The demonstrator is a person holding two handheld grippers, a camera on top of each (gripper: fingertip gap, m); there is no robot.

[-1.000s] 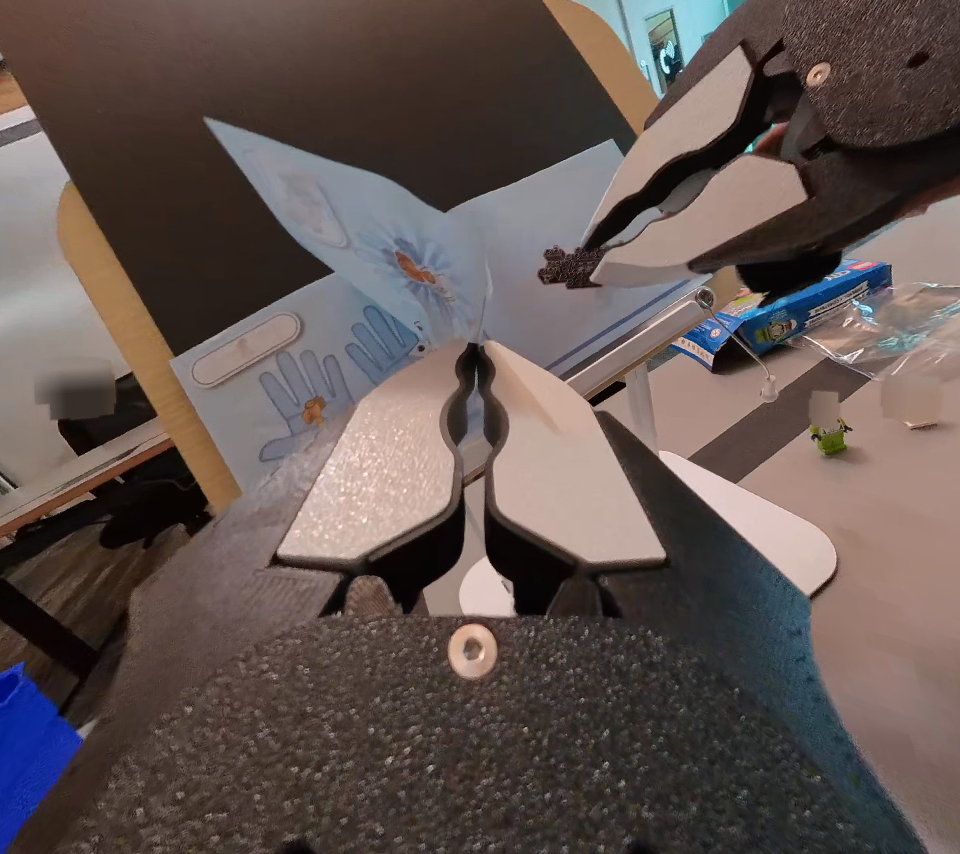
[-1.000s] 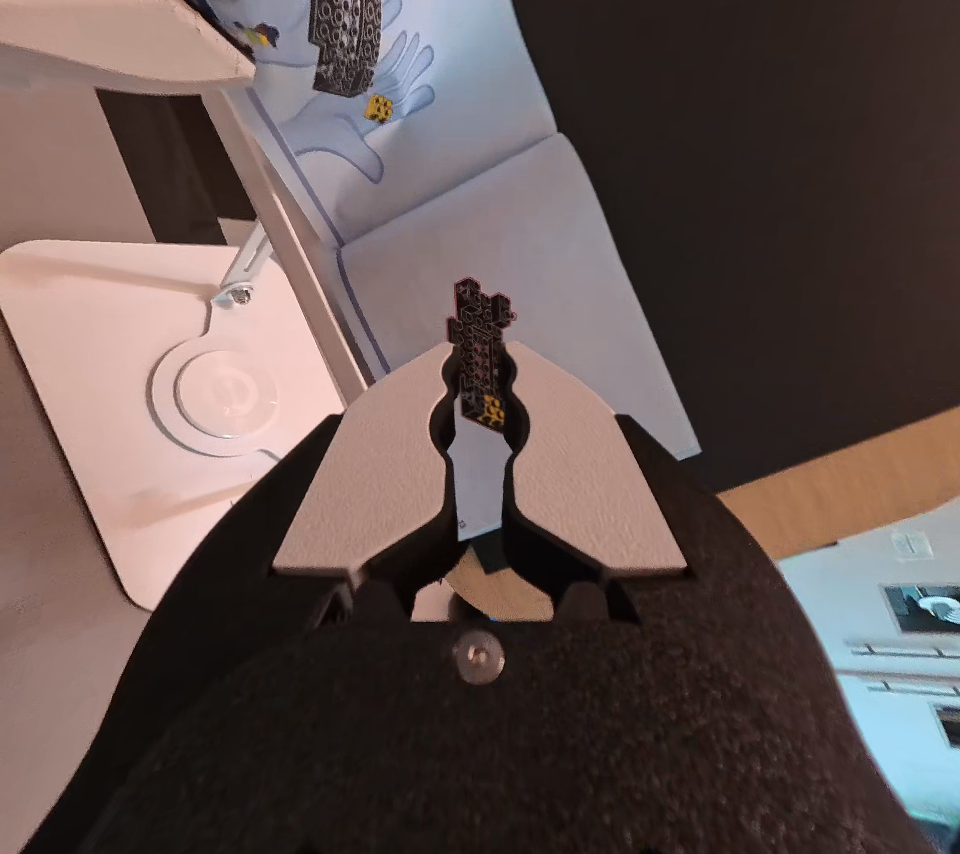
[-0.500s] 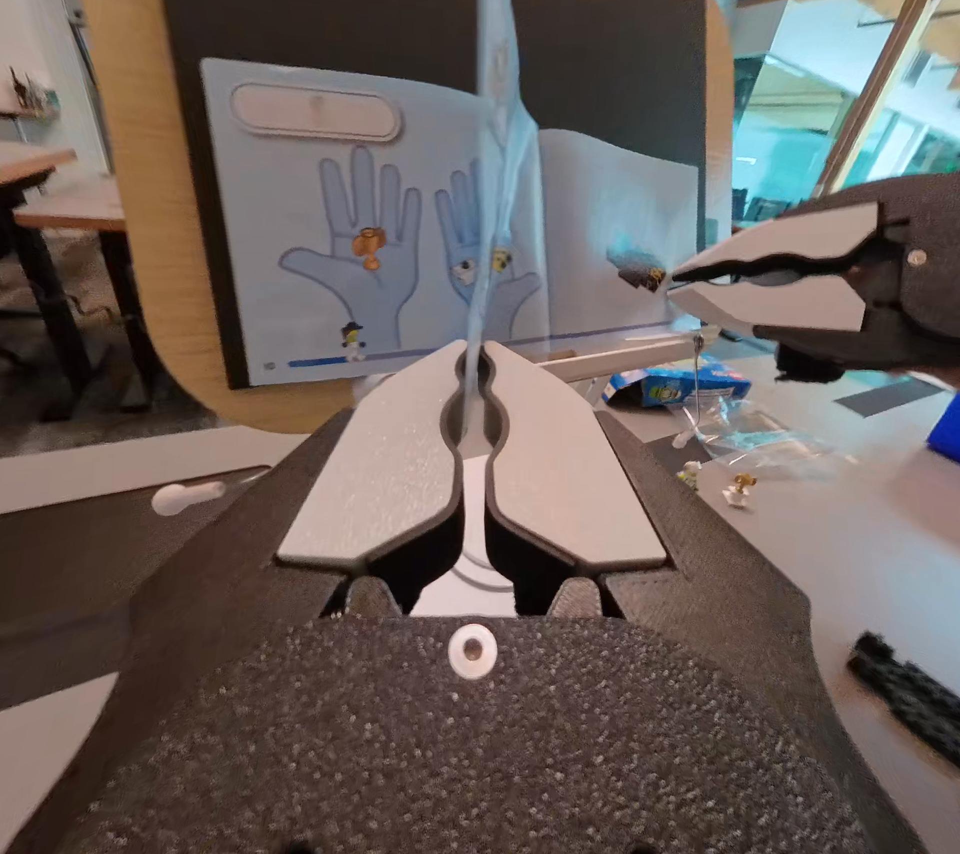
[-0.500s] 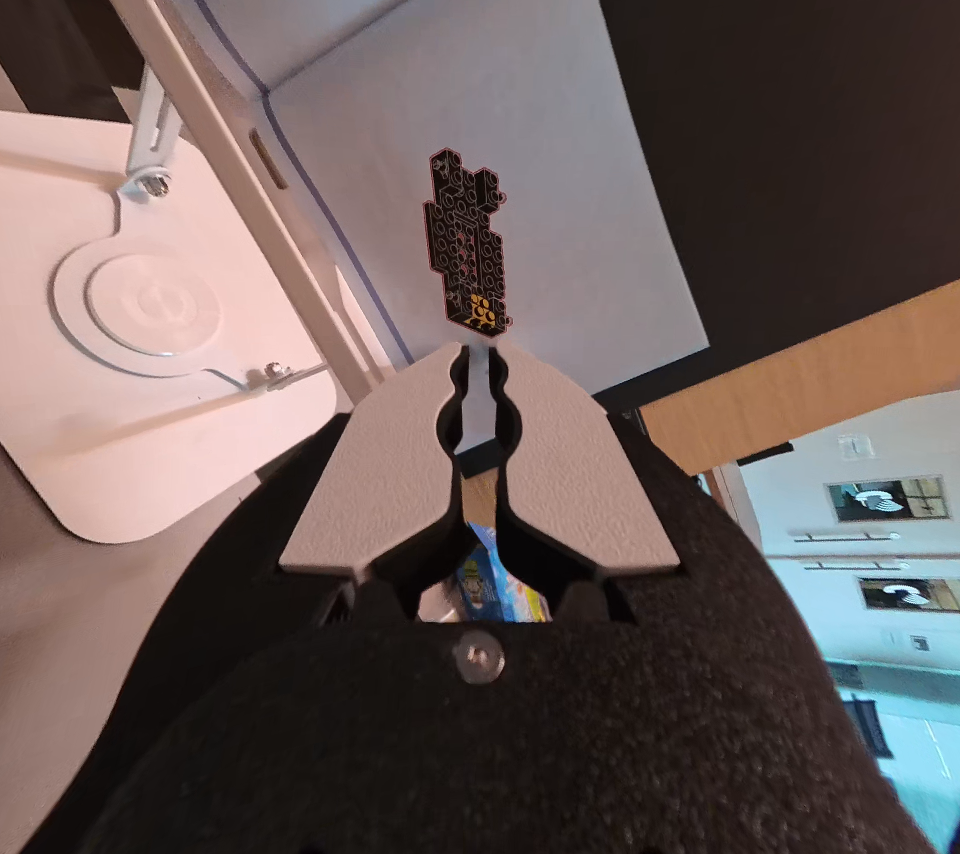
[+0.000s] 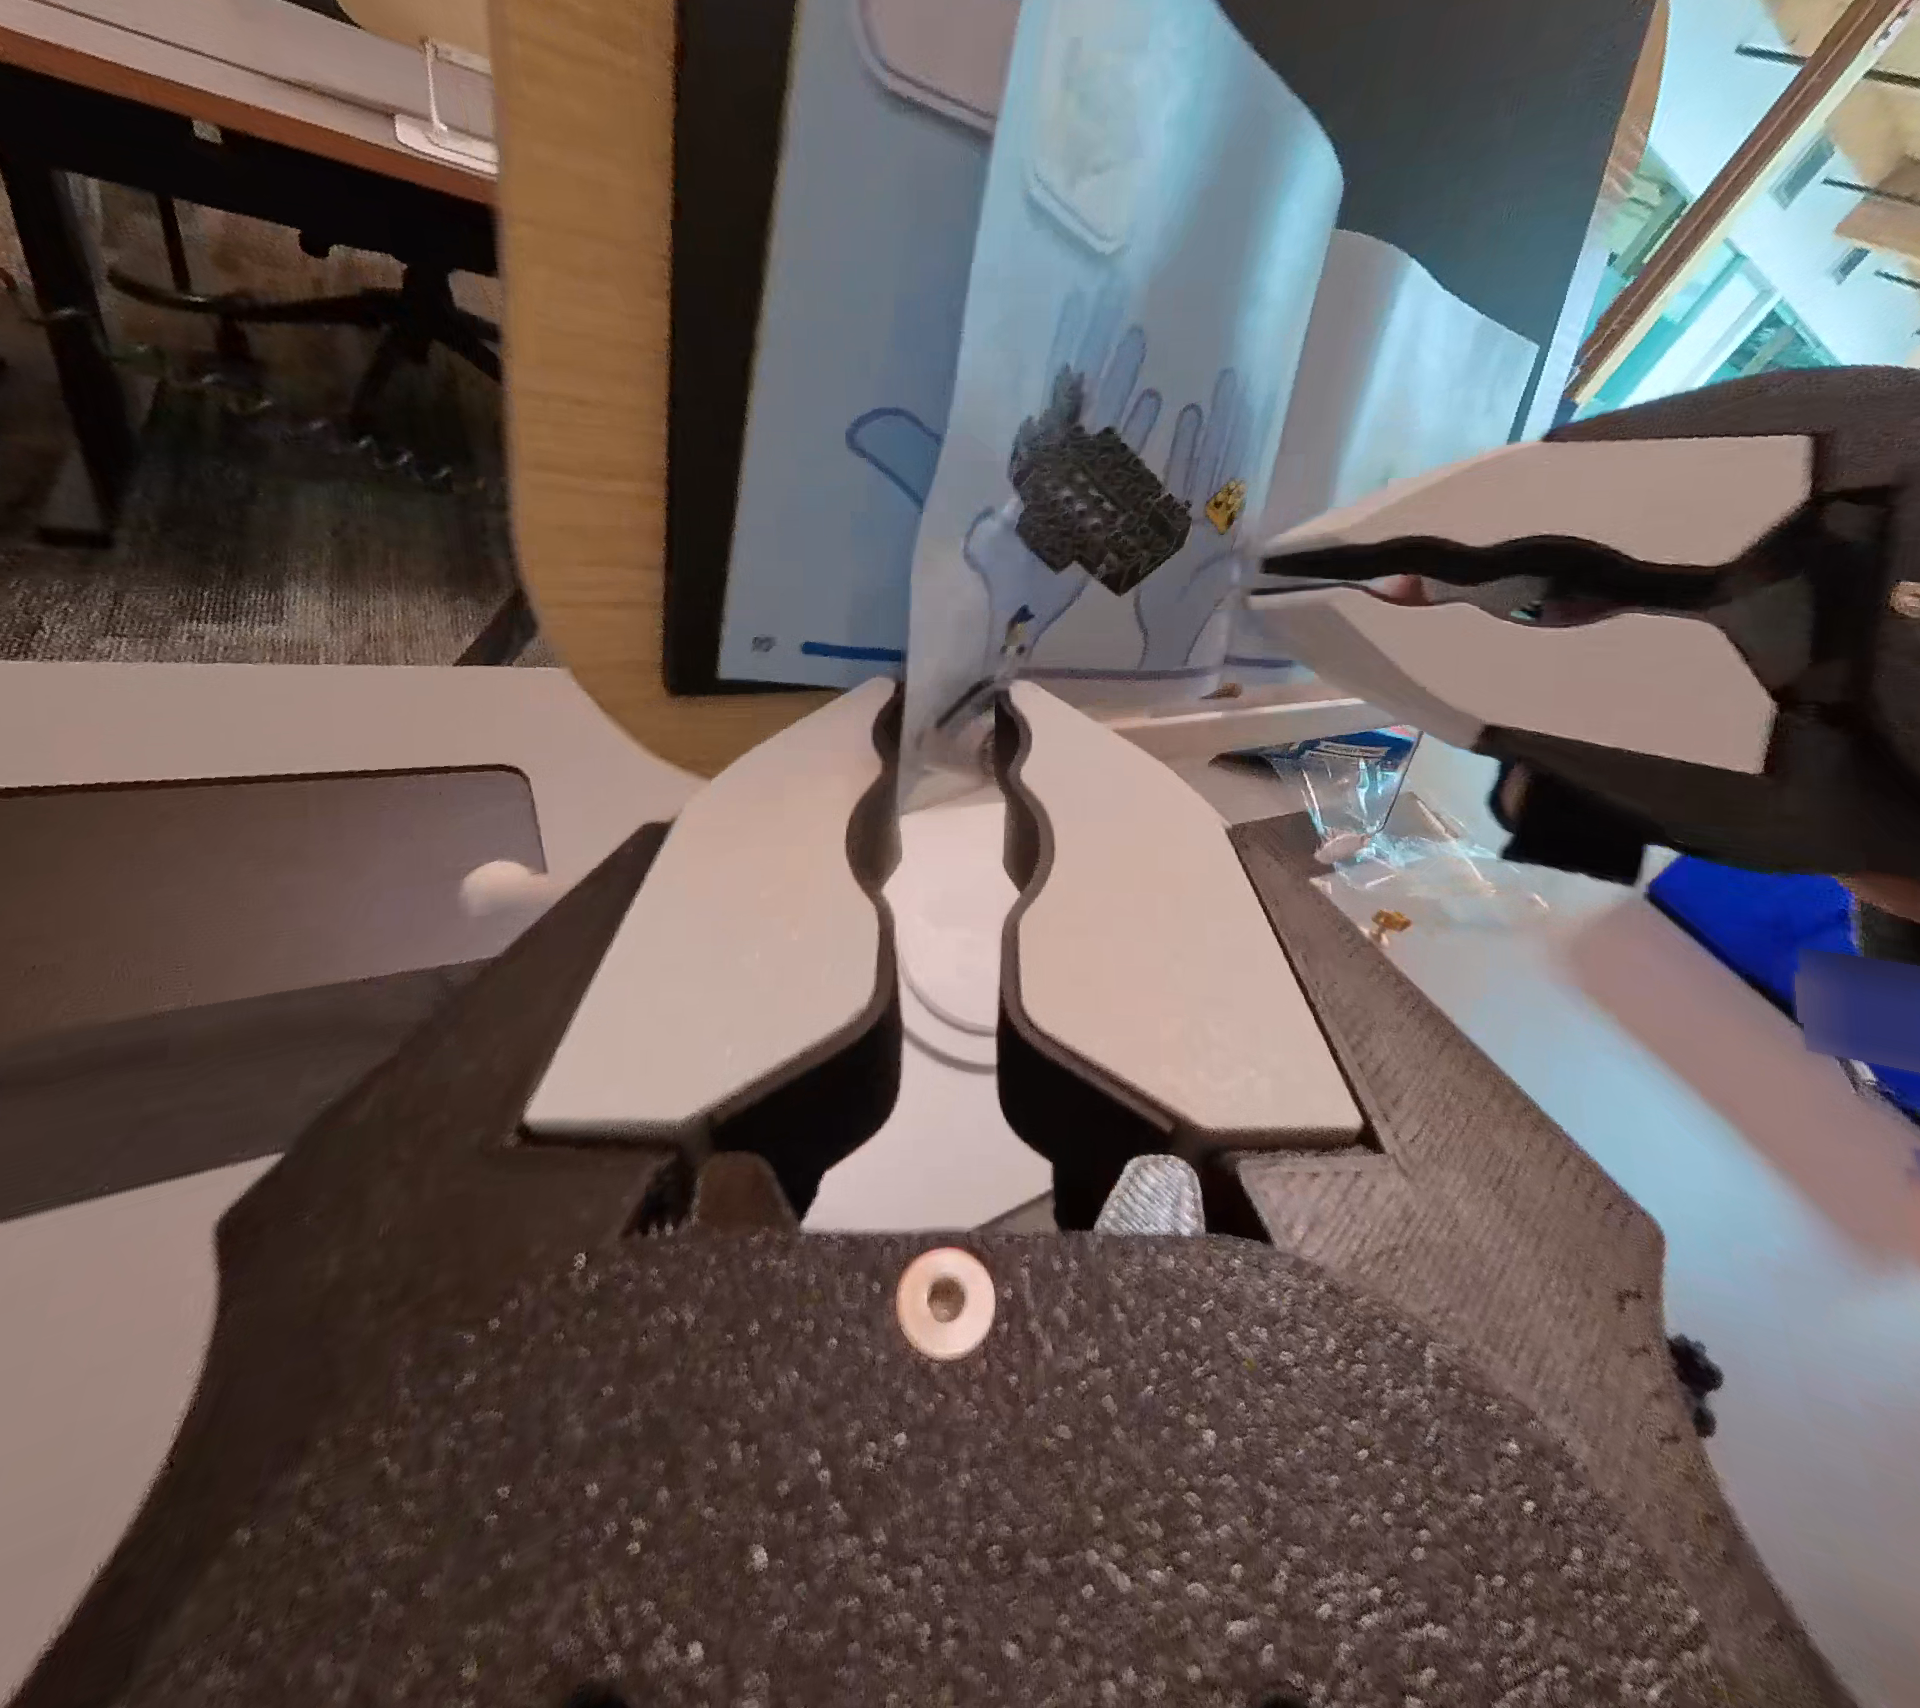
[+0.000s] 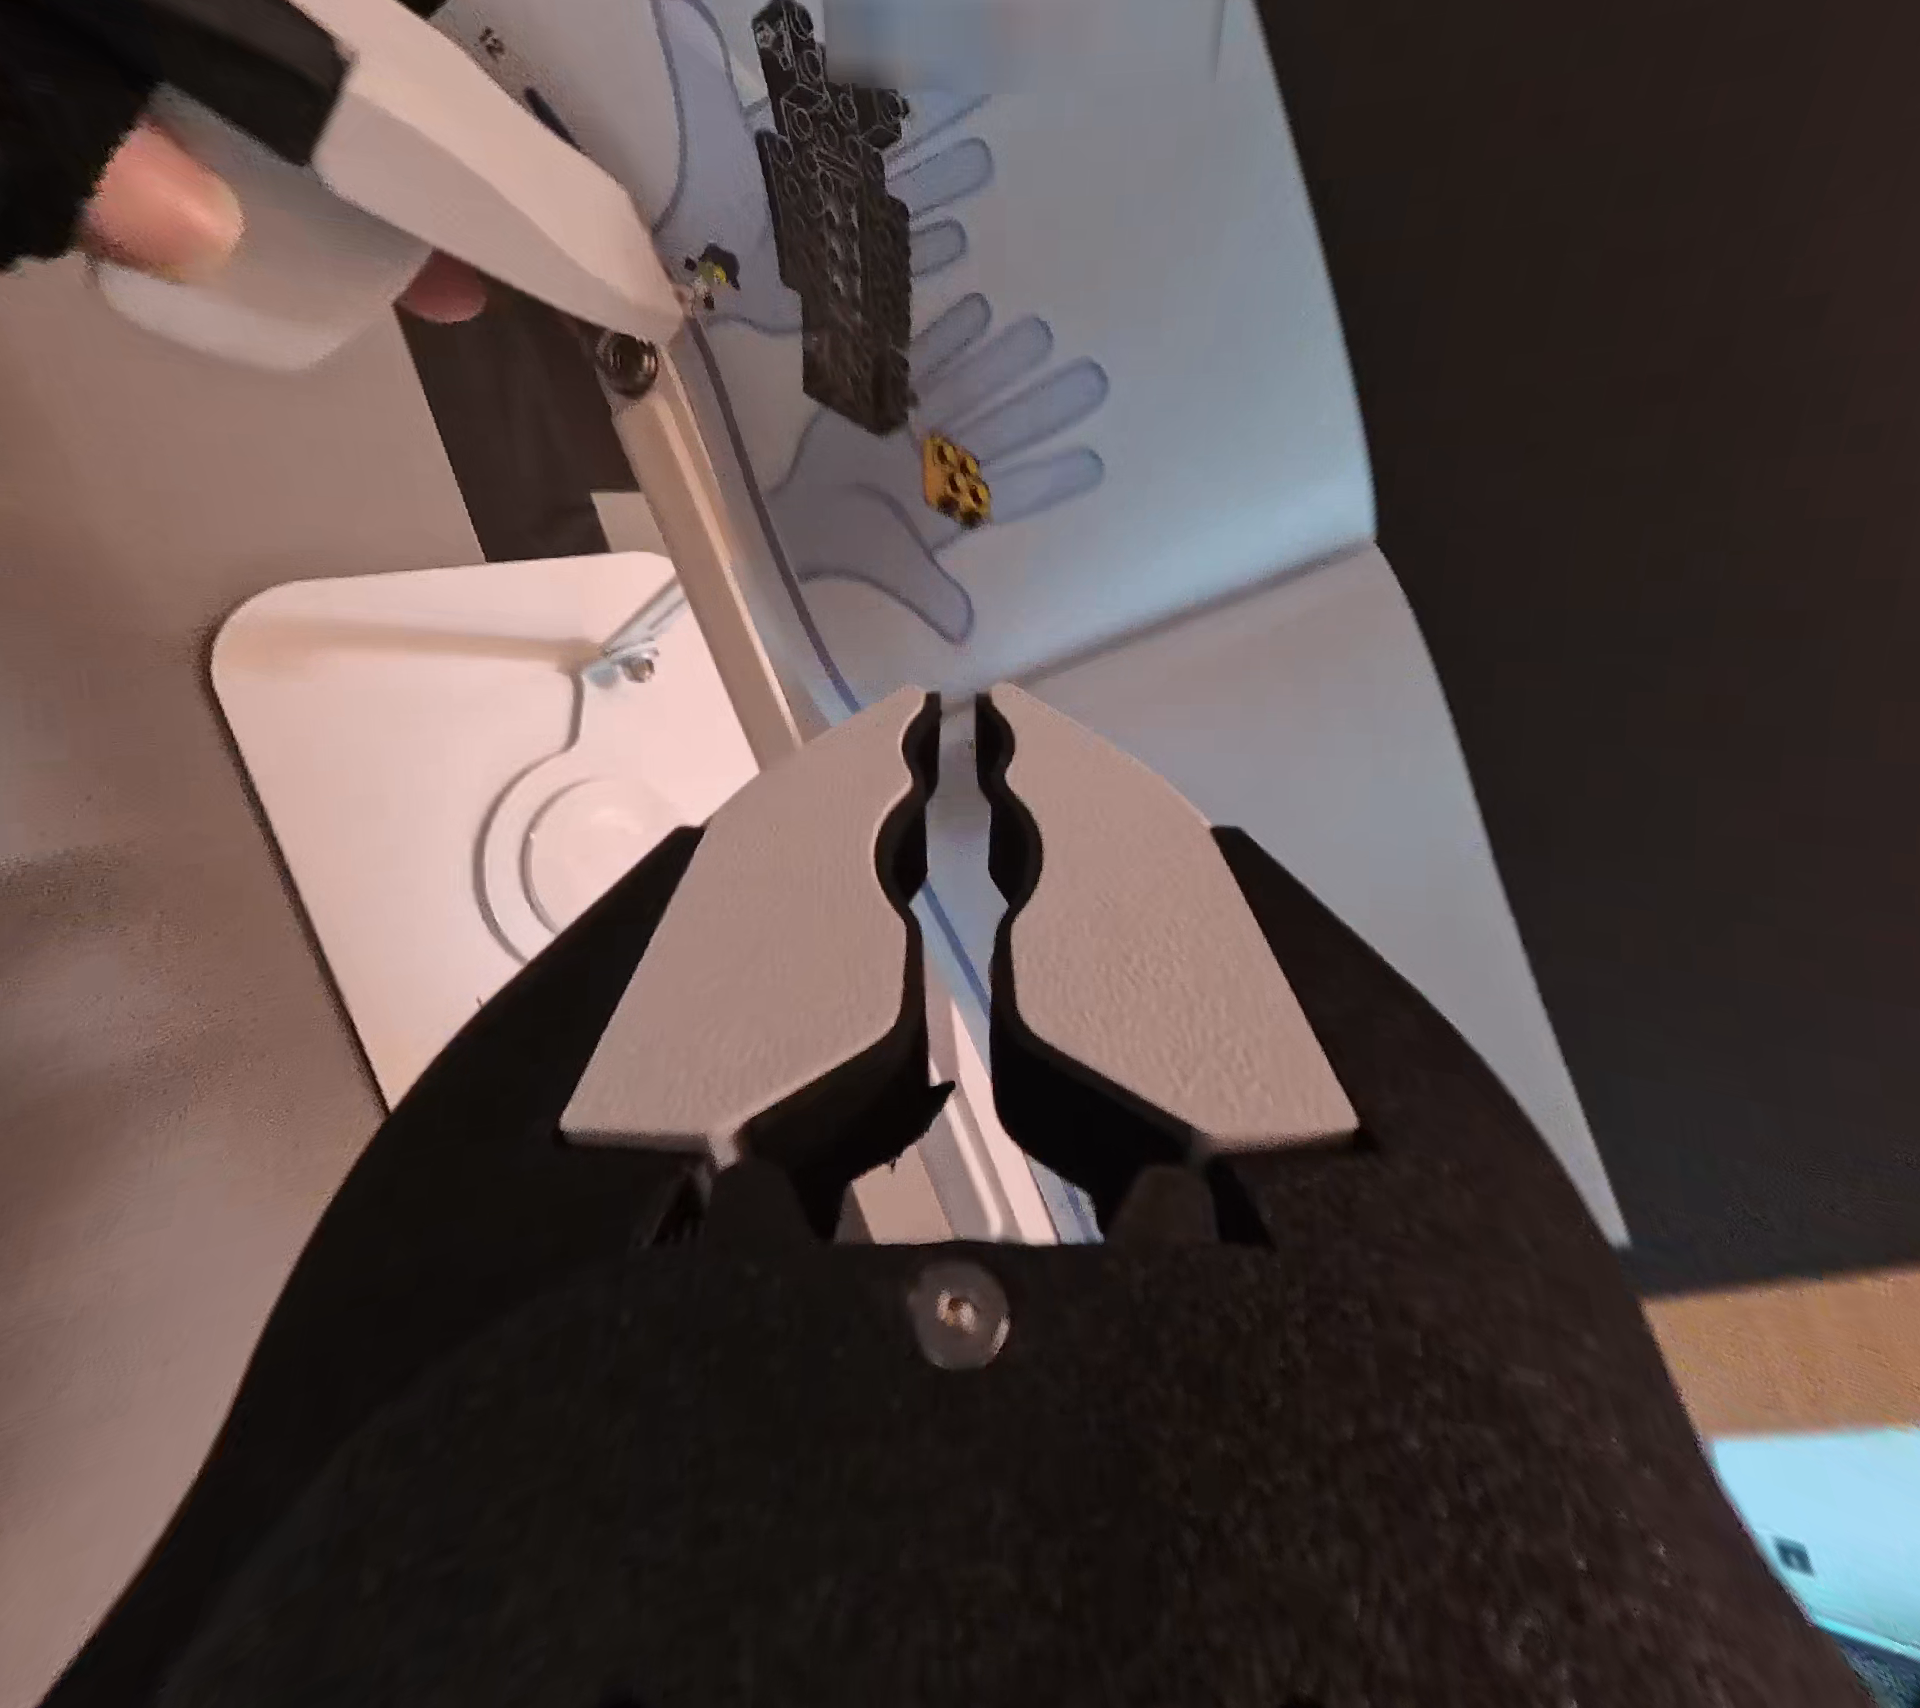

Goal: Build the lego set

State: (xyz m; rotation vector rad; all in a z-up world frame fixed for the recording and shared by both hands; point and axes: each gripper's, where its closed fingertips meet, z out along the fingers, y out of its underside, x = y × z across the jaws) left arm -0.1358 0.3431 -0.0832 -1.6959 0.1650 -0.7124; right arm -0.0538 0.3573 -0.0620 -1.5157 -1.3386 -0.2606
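Ahead of left gripper [image 5: 945, 708]: upright booklet page [image 5: 1122, 328] between parted fingers, stand [image 6: 416, 723] beneath. Right: right gripper [image 5: 1262, 583] close. Left: bare tabletop [image 5: 260, 723], passable.

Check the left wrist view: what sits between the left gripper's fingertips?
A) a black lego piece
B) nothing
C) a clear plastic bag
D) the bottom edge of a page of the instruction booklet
D: the left gripper has its jaws slightly apart around the bottom edge of a lifted, curling page of the instruction booklet; contact is unclear.
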